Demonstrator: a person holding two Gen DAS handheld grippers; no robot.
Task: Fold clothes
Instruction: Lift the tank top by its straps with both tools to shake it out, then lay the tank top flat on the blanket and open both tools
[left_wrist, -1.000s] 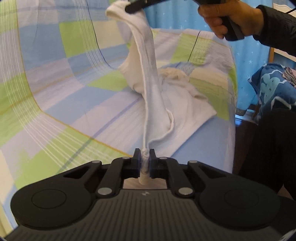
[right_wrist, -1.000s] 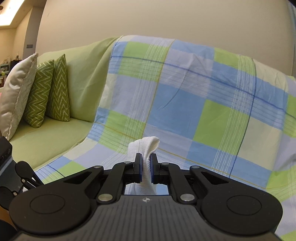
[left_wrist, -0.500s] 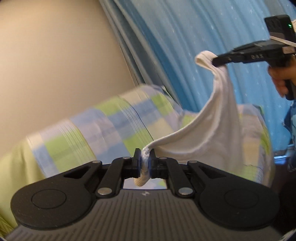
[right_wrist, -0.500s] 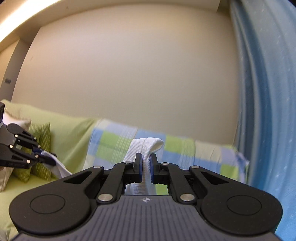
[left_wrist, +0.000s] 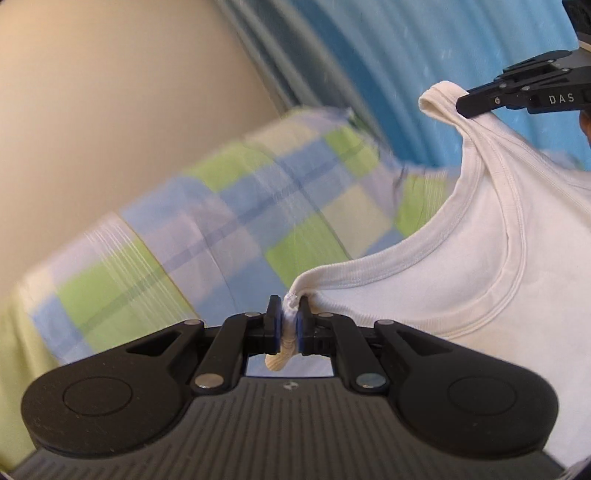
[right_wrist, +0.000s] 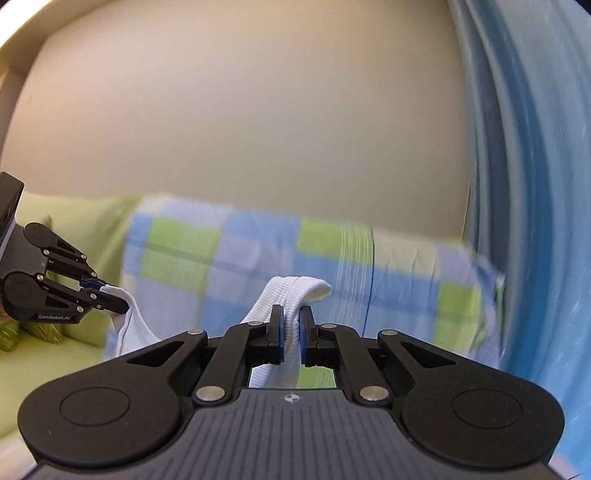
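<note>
A white tank top (left_wrist: 480, 258) hangs in the air, stretched between my two grippers, its scooped neckline facing the left wrist camera. My left gripper (left_wrist: 290, 321) is shut on one shoulder strap, whose end pokes out below the pads. My right gripper (right_wrist: 291, 332) is shut on the other ribbed strap (right_wrist: 295, 291), which loops over the fingertips. In the left wrist view the right gripper (left_wrist: 461, 105) pinches its strap at the upper right. In the right wrist view the left gripper (right_wrist: 122, 299) holds its strap at the far left. The lower part of the tank top is hidden.
Behind the garment is a sofa draped with a blue, green and white checked cover (left_wrist: 221, 221) (right_wrist: 258, 251). Bare green sofa fabric (right_wrist: 74, 229) and a zigzag cushion (right_wrist: 11, 332) are at the left. A beige wall (right_wrist: 258, 110) and blue curtain (right_wrist: 535, 184) stand behind.
Both grippers have risen from the sofa, lifting the tank top clear of it. The garment has opened out from a twisted rope into a spread front with the neckline showing.
</note>
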